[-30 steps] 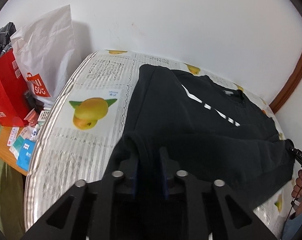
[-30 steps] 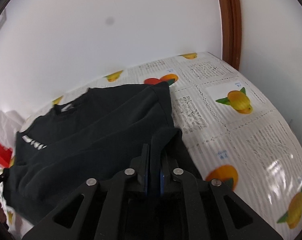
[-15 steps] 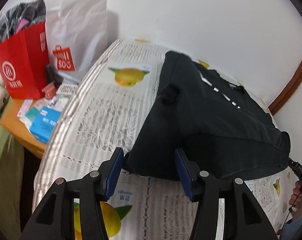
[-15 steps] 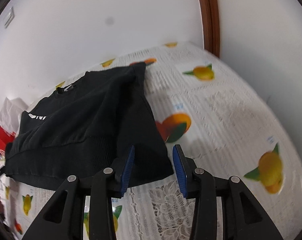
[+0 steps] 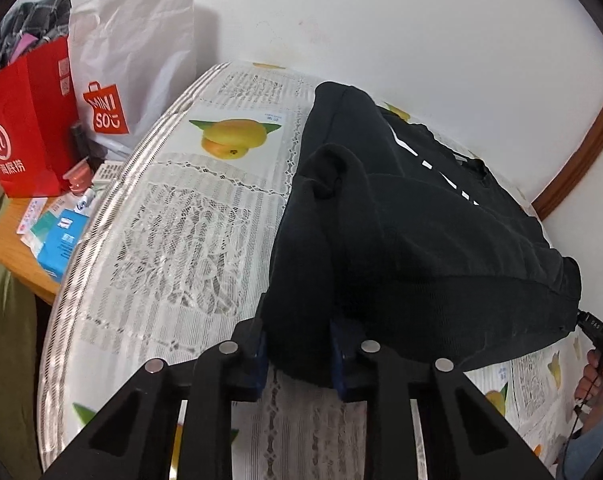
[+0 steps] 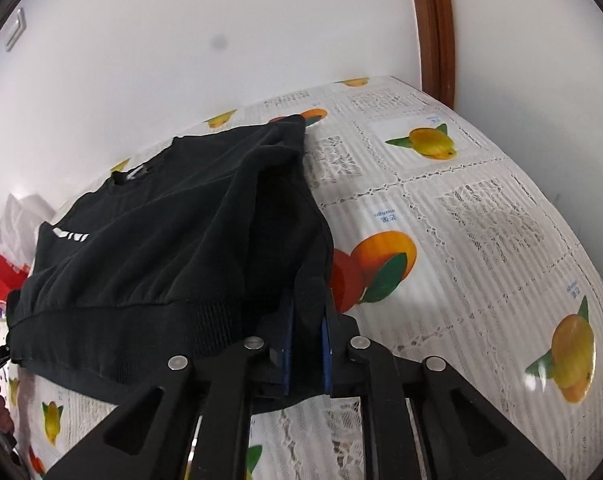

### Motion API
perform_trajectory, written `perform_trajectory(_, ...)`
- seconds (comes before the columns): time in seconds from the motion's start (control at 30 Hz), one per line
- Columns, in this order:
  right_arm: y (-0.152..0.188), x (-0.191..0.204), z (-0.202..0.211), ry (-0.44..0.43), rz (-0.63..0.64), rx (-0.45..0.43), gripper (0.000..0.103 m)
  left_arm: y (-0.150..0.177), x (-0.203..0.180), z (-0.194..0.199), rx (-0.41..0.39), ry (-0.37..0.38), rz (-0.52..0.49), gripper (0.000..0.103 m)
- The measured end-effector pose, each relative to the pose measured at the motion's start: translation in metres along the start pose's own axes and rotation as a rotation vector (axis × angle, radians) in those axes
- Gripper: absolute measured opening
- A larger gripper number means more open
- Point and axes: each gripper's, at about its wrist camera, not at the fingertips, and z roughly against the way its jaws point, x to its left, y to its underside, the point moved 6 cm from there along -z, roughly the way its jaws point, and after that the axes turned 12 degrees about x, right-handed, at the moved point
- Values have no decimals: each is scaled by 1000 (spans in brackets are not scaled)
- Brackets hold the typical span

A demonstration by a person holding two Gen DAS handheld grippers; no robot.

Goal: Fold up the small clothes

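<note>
A black sweatshirt with white lettering lies on the fruit-print tablecloth, sleeves folded in. It also shows in the right wrist view. My left gripper has its blue-padded jaws around the sweatshirt's near left hem corner, with a wide gap filled by cloth. My right gripper has its jaws around the near right hem corner, closer together, with fabric between them. The right gripper's tip also shows at the far right of the left wrist view.
A red paper bag and a white shopping bag stand left of the table, above small boxes on a wooden surface. A white wall runs behind. A brown wooden frame stands at the right.
A second ago both grippers were shut on the cloth; half a second ago both were open behind the hem. Now both have moved forward onto the hem corners and narrowed.
</note>
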Motion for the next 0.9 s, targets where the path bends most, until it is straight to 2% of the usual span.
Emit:
perform_trajectory(0.13,11,-6,9,-31,-10,10,11,20,3,11,13,27,18,22)
perform_trajectory(0.23,28,-9,19,-28,-3,16,11,46,6,22,26,42,25,22)
perform_trajectory(0.6,105,-24,59,9,39,18,11,129,3,55,34,10,-2,23)
perform_trajectory(0.73,123,-27,69,67,48,5,16,143,4,60,17,-4,0,29)
perform_trajectory(0.87,130,-32,83,81,18,1,23,148,10,73,2,-21,10,39)
perform_trajectory(0.9,132,-31,88,80,15,-6,28,149,13,78,-5,-21,16,41)
